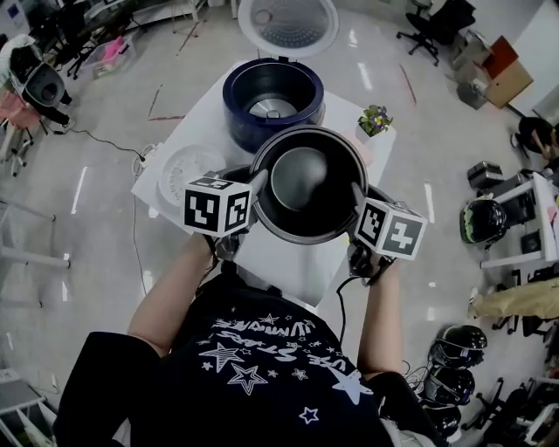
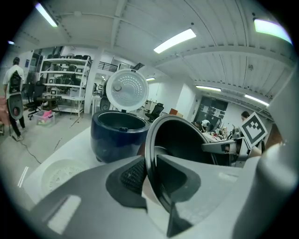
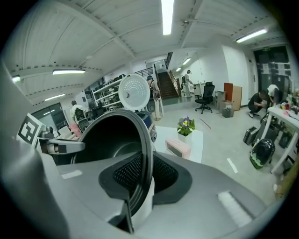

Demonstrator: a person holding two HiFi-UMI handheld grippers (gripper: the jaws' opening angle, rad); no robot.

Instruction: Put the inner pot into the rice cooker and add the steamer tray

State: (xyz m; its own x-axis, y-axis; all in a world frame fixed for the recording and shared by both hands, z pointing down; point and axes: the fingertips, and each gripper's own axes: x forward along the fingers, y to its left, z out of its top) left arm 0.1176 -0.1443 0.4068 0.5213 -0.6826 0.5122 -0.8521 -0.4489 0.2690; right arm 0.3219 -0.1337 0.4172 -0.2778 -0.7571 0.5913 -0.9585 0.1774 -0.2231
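Progress: neither step is finished. The rice cooker (image 1: pixel 272 98) is standing on the tabletop (image 1: pixel 288 262) with its lid (image 1: pixel 288 22) swung open behind it and its well showing empty. The inner pot (image 1: pixel 307 183) is hanging in the air on the person's side of the rice cooker, higher than its rim. In the head view the pot's far edge is overlapping the cooker's near wall.

Left claw (image 2: pixel 148 173): jaws drawn narrow, pinching the pot's rim on the left. One pad is pressing the inside wall and the other the outside.
Right claw (image 3: pixel 139 181): doing the same at the opposite point of the rim, narrow, pads biting the rim from both faces. Both claws are sharing the load.

The steamer tray (image 1: pixel 188 172), a white perforated disc, is lying flat on the tabletop just beside the rice cooker, to its left in the head view, untouched.

Left to do, as I am judging it: bring the pot over the rice cooker, seat it, release, then fetch and place the tray.

Orientation: the pot's mouth is facing up and its base down. Being round, it has no long side. Its rim-to-base axis is running roughly upright, about parallel to the cooker's well. I cannot tell whether there is a slight tilt.
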